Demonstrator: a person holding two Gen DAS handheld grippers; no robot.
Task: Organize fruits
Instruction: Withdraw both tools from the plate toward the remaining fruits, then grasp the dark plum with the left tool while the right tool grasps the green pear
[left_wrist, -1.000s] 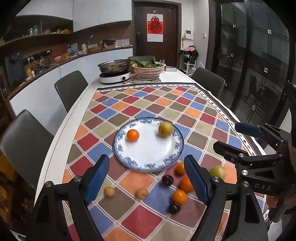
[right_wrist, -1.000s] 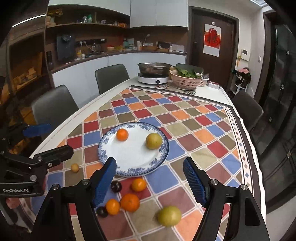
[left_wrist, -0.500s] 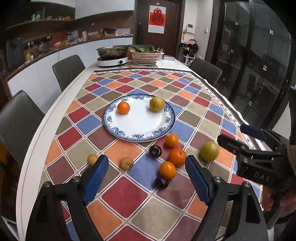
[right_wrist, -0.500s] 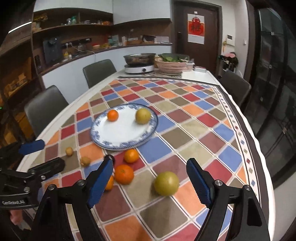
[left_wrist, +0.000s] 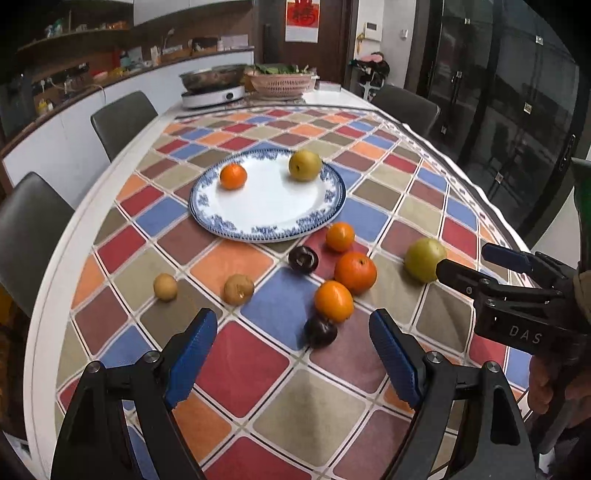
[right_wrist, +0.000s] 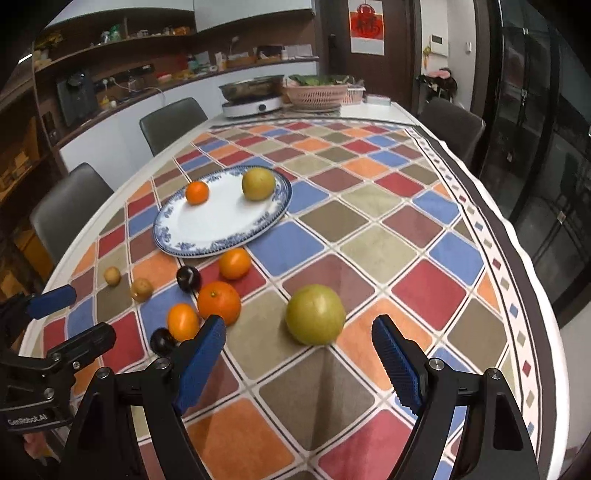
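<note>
1. The left gripper (left_wrist: 291, 354) sits at the bottom of the left wrist view. Its blue fingers (left_wrist: 192, 350) are spread wide apart and hold nothing.
2. The right gripper (right_wrist: 297, 360) sits at the bottom of the right wrist view. Its jaws are spread wide too, and they hold nothing.
3. Just past the right gripper, a big green fruit (right_wrist: 315, 314) lies on the checkered tablecloth (right_wrist: 369, 251), near the middle of the frame.
4. To its left lies a bunch of small fruit: a dark plum (right_wrist: 162, 341), a small orange (right_wrist: 183, 321) and a big orange (right_wrist: 219, 302). The two oranges touch.
5. A bit farther are a second dark plum (right_wrist: 188, 278) and another orange (right_wrist: 235, 263), just beside the plate.
6. At the left lie two little brown fruits (right_wrist: 141, 289), apart from each other.
7. Farther up, left of the middle, is the blue and white plate (right_wrist: 207, 240). On it are one orange (right_wrist: 197, 192) and one yellow-green fruit (right_wrist: 258, 183), well apart.
8. At the far end of the table, near the top, stand a metal pot (right_wrist: 251, 88) and a pink basket (right_wrist: 317, 94) of greens.
</note>
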